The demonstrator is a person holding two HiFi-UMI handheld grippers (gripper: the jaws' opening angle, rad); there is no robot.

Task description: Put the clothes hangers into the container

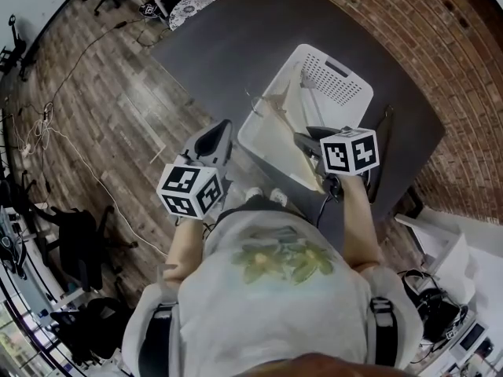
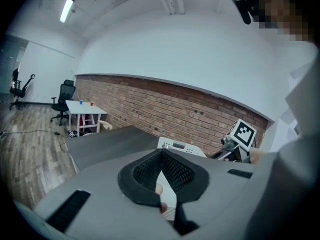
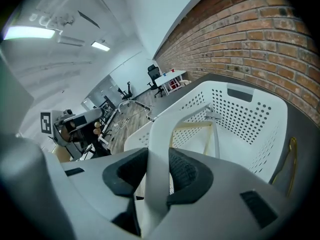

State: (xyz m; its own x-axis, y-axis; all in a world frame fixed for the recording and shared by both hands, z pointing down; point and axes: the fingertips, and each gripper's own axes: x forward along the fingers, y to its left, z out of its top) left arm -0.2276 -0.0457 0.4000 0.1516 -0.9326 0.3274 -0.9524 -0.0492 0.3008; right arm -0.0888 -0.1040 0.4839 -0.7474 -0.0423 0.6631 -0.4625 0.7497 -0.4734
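White hanger (image 3: 159, 149) clamped in right gripper (image 3: 161, 175), poked into basket (image 3: 250, 119) so it can be dropped beside wood hanger (image 3: 192, 128). Left gripper (image 2: 162, 174) held back, jaws together, empty. Dark hanger (image 1: 385, 132) not yet picked off table (image 1: 236, 45).

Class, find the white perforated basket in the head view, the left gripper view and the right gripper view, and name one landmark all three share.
Head view: basket right of centre, on the dark table.
Left gripper view: only its rim shows, just below centre.
Right gripper view: it fills centre and right.
Shared landmark: the brick wall.
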